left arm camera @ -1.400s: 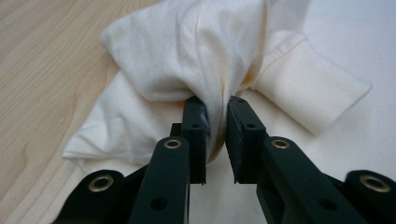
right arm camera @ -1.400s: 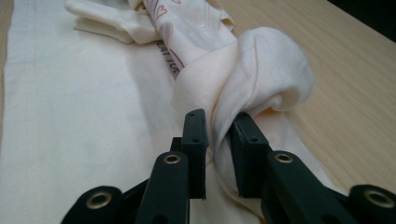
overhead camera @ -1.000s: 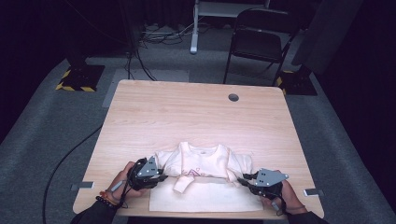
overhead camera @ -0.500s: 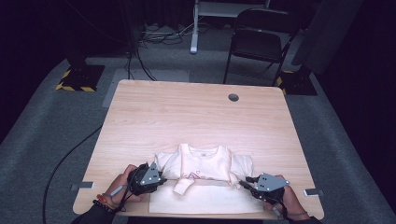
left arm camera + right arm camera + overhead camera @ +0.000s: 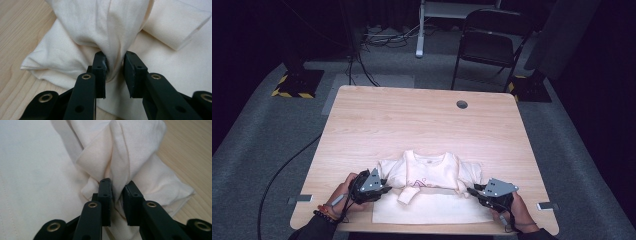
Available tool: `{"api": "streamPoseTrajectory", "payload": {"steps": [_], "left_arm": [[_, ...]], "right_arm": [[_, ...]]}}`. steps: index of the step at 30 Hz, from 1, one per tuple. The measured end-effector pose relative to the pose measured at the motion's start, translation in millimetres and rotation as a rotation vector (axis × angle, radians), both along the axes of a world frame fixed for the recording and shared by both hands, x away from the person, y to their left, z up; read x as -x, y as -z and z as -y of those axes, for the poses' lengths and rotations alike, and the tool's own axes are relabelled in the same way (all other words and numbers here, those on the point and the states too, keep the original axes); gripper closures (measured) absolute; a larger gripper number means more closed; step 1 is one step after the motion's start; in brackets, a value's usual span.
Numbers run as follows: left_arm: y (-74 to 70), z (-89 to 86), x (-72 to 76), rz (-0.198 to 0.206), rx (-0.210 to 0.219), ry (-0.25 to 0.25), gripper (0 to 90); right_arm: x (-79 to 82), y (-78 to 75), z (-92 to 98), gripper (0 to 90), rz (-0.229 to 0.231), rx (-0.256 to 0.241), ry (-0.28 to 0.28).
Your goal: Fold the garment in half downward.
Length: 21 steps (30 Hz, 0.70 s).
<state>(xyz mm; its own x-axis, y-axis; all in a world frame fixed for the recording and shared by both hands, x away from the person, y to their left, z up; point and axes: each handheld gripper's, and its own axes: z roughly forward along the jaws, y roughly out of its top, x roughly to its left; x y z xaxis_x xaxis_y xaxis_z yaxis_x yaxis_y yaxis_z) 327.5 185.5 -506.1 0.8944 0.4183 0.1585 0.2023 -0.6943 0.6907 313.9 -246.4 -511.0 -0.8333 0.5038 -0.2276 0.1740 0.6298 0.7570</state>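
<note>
Left gripper [image 5: 113, 72] jaws pinched a gathered fold of the cream shirt [image 5: 427, 172]; right gripper [image 5: 117, 195] jaws clamped another bunch the same way. Shirt lay partly folded at lower centre of the high view, on the wooden table [image 5: 412, 120], grippers at its left and right edges.

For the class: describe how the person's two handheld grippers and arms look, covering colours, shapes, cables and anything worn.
Each gripper, left gripper and right gripper, is black with a grey three-cornered plate on top. Close up, the left gripper's fingers are blocky black bars on arms with brass-ringed holes. A dark cable trails off the table's left side. The left wrist wears beaded bracelets below a dark sleeve.
</note>
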Motion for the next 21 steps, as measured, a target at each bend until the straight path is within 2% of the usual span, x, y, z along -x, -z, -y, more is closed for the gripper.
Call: {"api": "streamPoseTrajectory", "payload": {"steps": [7, 13, 21], "left_arm": [[-0.7, 1.3, -15.0, -0.006, -0.001, -0.028, 71.6], [-1.4, 2.0, -32.0, -0.011, 0.0, -0.056, 71.3], [-1.3, 3.6, -46.4, -0.012, 0.008, -0.074, 71.1]], "right_arm": [[-12.3, -0.4, -2.7, 77.8, -0.004, -0.003, 0.018], [-32.7, -2.0, -7.4, 77.7, -0.01, 0.008, 0.037], [-52.6, -2.8, -10.1, 77.4, 0.002, 0.025, 0.066]]}}
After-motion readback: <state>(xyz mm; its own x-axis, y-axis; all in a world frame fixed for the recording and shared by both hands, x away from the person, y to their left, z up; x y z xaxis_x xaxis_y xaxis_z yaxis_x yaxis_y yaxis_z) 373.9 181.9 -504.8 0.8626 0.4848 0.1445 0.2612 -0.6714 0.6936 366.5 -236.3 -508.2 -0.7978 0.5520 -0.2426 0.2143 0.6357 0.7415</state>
